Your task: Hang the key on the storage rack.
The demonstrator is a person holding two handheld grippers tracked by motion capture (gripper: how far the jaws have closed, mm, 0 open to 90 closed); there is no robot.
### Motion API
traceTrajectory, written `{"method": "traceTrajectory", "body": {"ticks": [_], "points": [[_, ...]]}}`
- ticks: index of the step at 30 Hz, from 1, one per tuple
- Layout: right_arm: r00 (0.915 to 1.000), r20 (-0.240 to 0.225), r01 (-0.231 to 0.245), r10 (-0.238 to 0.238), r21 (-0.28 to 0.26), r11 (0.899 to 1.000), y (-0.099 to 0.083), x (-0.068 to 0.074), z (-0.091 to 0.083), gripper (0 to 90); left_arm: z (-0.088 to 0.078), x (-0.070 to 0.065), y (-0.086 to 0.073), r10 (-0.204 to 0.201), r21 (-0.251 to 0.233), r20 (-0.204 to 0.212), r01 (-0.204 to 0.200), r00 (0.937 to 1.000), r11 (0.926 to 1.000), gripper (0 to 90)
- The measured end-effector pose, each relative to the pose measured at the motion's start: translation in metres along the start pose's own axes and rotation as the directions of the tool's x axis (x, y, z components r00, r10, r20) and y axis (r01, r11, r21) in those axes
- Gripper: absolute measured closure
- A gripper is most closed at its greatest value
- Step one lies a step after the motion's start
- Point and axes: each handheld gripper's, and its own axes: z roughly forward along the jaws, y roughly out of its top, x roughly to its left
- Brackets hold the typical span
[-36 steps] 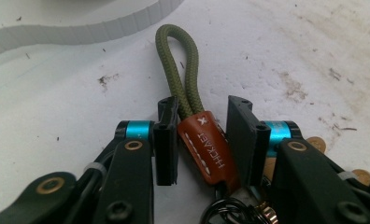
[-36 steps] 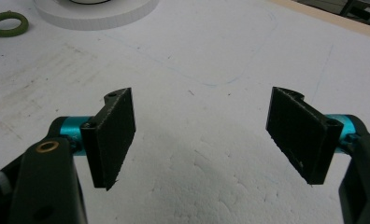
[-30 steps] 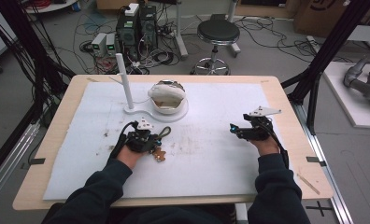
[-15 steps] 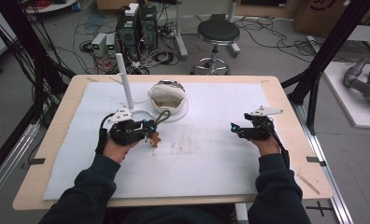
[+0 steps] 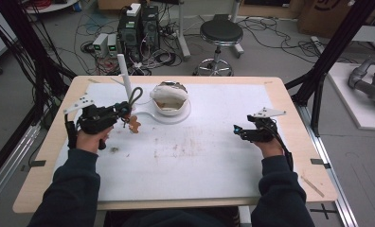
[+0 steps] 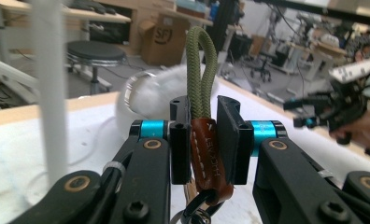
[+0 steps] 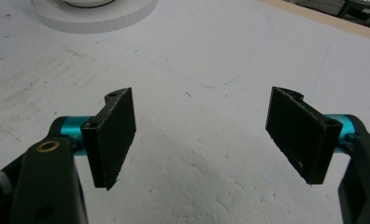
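While my left gripper [image 5: 121, 112] clamps the brown leather tab of the key strap [image 6: 210, 156], its green cord loop [image 6: 199, 74] stands upright between the pads, lifted off the table beside the white post [image 5: 125, 75]. My right gripper [image 7: 204, 135] hovers with jaws wide apart above the white mat [image 5: 214, 142], holding nothing.

Keychain [image 6: 210, 161] lower end cut off by bottom edge in left claw view; white post [image 6: 50, 88] blurred, top cut off.
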Motion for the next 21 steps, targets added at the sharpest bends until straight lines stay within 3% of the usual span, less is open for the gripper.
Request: {"method": "traceTrajectory", "body": {"ticks": [4,10,15,17,21], "points": [[1.0,0.0,-0.004,0.004,0.0,1.0,0.0,0.0,0.001,24.7,-0.006,0.01,0.009,-0.015,-0.044,-0.034,0.013,0.9993,0.9989,75.3],[1.0,0.002,-0.009,0.009,-0.002,1.0,0.0,0.0,0.0,24.7,-0.01,0.021,0.017,-0.05,-0.084,-0.049,0.046,0.9975,0.9954,75.3],[1.0,0.0,-0.006,0.006,-0.002,1.0,0.0,0.0,0.001,24.7,-0.005,0.03,0.026,-0.064,-0.073,-0.088,0.058,0.9941,0.9957,75.4],[1.0,0.001,-0.004,0.004,-0.003,1.0,0.0,0.0,0.0,24.7,-0.001,0.032,0.027,-0.06,-0.045,-0.107,0.055,0.9925,0.9975,75.4],[1.0,0.001,-0.003,0.003,-0.003,1.0,0.0,-0.001,0.0,24.7,0.006,0.039,0.025,-0.079,-0.026,-0.148,0.076,0.9858,0.9968,75.4]]}}
